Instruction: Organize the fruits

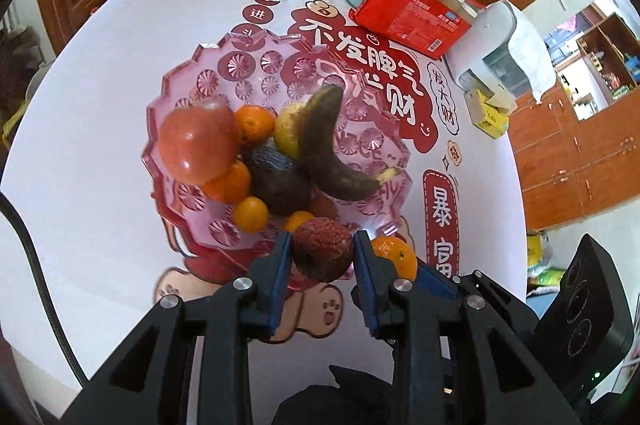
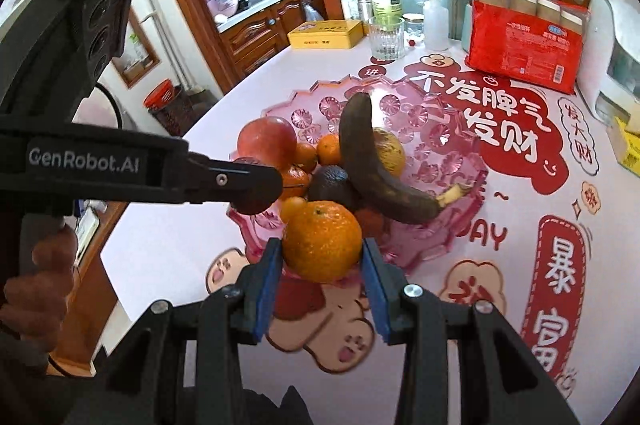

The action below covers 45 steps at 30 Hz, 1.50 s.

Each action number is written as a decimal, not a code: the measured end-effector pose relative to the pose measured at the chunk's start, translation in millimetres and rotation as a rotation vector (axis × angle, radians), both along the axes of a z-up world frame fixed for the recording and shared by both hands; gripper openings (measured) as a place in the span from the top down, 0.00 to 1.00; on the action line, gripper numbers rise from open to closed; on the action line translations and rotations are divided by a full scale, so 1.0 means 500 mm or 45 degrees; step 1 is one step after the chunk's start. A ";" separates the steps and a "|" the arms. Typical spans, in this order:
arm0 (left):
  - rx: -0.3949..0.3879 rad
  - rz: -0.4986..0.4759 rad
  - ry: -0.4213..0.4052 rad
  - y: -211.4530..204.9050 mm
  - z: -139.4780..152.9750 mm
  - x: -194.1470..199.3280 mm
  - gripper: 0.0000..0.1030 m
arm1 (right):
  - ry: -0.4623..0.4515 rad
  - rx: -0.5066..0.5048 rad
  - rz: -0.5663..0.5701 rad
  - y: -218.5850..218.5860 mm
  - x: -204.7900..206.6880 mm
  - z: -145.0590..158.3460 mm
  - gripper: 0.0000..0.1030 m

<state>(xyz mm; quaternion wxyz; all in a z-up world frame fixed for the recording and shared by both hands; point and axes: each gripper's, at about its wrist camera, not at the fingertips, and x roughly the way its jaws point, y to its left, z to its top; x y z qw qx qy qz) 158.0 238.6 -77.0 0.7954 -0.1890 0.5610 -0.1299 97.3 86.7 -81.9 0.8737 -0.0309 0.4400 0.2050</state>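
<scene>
Fruit is what you carry: your left gripper clamps a lychee, your right gripper an orange, both over the bowl's near rim for dropping in.

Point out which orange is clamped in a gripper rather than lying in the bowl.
The large orange pinched between the right gripper's blue pads, at the near rim of the pink bowl. The other oranges, like the one beside the banana, lie loose inside.

Bare table lies open left of the pink bowl; glass and red packet crowd its far side.
</scene>
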 end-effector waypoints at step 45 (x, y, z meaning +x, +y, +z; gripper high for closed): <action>0.210 -0.049 -0.122 -0.295 0.006 -0.342 0.30 | 0.128 -0.090 -0.414 -0.360 -0.349 0.003 0.11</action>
